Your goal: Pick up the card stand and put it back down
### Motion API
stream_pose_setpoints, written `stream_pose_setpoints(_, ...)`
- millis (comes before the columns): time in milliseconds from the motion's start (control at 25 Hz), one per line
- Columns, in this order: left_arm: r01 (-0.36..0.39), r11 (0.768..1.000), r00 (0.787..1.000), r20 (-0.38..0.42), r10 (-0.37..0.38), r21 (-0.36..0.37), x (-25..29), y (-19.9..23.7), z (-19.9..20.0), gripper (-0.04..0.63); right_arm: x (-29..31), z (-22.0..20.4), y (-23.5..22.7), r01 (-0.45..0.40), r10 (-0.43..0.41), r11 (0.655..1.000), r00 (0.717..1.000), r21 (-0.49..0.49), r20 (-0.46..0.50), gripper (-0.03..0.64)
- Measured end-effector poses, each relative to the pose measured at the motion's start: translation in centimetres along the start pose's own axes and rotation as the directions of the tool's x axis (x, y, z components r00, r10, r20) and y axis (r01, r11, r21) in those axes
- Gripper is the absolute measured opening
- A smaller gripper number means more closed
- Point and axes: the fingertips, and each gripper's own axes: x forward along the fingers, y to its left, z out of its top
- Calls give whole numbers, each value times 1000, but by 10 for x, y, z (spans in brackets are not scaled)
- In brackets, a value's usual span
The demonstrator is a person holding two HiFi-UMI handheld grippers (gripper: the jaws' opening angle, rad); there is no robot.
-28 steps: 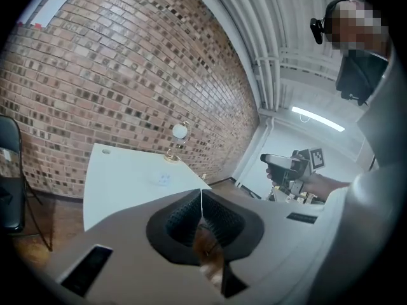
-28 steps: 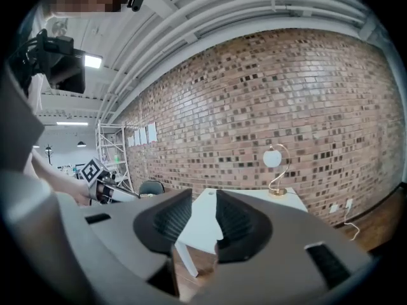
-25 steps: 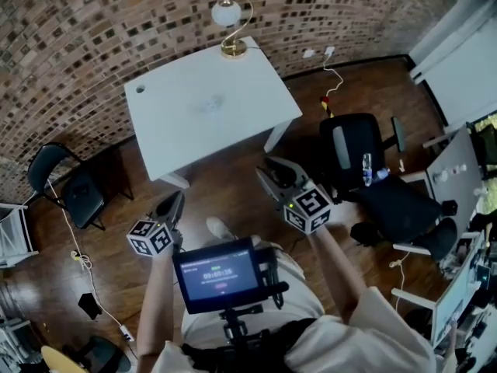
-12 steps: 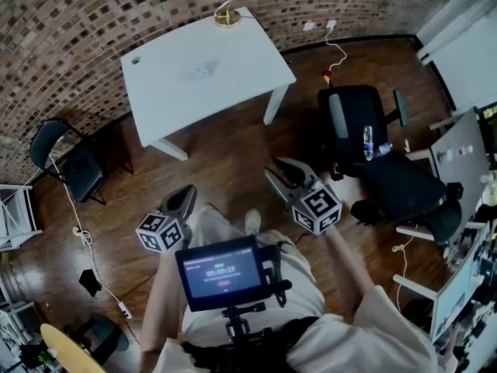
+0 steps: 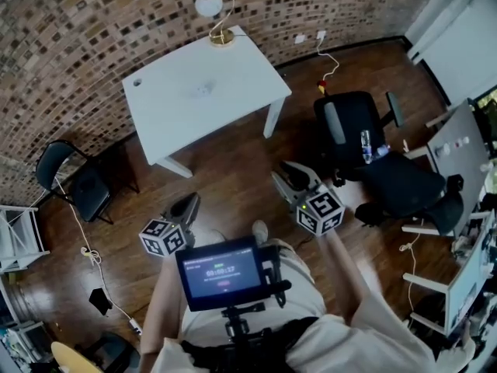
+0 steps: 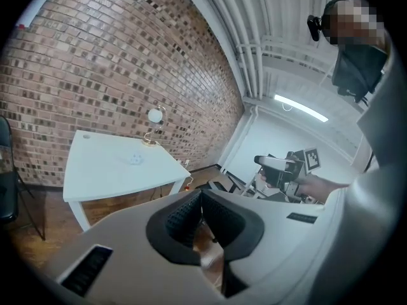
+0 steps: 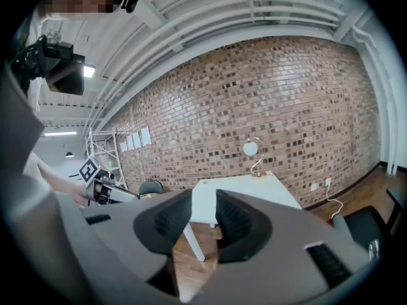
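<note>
The card stand is a small clear object near the middle of the white table, far ahead of both grippers. It also shows as a small speck, the card stand, in the left gripper view. My left gripper hangs over the wooden floor short of the table, its pads closed together on nothing. My right gripper is held a little farther forward and to the right. A clear gap shows between its pads, with only the table and floor seen through it.
A globe lamp stands at the table's far edge by the brick wall. To the right is a black office chair holding a bottle, with desks behind it. On the left are a black chair and a floor cable. A chest screen is below.
Both grippers have drifted slightly right and down in the head view as the person stepped, so the table sits a bit farther from them. Neither gripper's jaws changed.
</note>
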Motion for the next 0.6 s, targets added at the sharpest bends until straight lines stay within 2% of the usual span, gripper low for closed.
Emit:
stream_pose_setpoints(280,5,1000,1000,-10,-5,0,-10,18,0,8,6,4,9,45,-45,999,999,16,13,120)
stream_pose_setpoints(600,5,1000,1000,-6,-5,1,-14,32,5,8,12,2,-1,84,-84,996,996,18,-4,120)
